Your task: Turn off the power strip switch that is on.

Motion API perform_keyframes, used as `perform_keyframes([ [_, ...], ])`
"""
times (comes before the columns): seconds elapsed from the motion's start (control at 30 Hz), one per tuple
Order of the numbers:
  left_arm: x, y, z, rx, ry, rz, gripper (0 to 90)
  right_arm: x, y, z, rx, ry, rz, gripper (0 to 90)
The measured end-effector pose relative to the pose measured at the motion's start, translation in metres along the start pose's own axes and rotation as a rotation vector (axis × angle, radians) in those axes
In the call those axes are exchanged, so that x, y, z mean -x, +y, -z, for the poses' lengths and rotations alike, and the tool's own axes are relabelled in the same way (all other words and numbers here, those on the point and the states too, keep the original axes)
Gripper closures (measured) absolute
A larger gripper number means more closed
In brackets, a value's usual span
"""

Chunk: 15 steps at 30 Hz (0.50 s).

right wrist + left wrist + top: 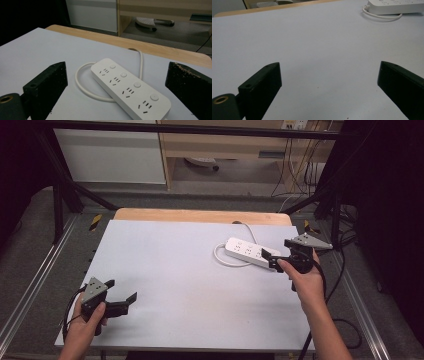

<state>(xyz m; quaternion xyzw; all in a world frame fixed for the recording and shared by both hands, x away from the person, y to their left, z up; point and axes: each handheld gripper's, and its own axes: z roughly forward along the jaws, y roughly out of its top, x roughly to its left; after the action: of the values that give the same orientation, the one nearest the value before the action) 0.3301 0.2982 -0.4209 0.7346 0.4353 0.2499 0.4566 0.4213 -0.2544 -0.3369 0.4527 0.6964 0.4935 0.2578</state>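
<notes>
A white power strip (pixel 248 251) with several sockets and round buttons lies flat on the right half of the white tabletop (pixel 185 270), its white cable (pixel 222 259) looped beside it. My right gripper (pixel 276 248) hovers open at the strip's near right end, jaws wide apart and holding nothing. In the right gripper view the power strip (pixel 130 87) lies just ahead, between the open gripper (pixel 117 64) jaws, with the cable (pixel 81 85) curling to its left. My left gripper (pixel 121 289) is open over bare table at the front left. The left gripper (pixel 329 65) view has the strip (pixel 397 6) far off.
The white board rests on a wooden table edge (pixel 200 215) at the back. Black frame posts (pixel 57 205) stand at both sides. Beyond the table are a white cabinet (pixel 110 155), a wooden shelf unit (pixel 225 145) and hanging cables (pixel 295 170).
</notes>
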Motion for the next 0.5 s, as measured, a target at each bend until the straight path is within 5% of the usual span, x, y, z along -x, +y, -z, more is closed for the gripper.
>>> perform_keyframes([
  [0.5, 0.000, 0.000, -0.001, -0.005, -0.001, -0.003, 5.2, 0.006, 0.021, -0.021, -0.007, -0.010, 0.004, 6.0],
])
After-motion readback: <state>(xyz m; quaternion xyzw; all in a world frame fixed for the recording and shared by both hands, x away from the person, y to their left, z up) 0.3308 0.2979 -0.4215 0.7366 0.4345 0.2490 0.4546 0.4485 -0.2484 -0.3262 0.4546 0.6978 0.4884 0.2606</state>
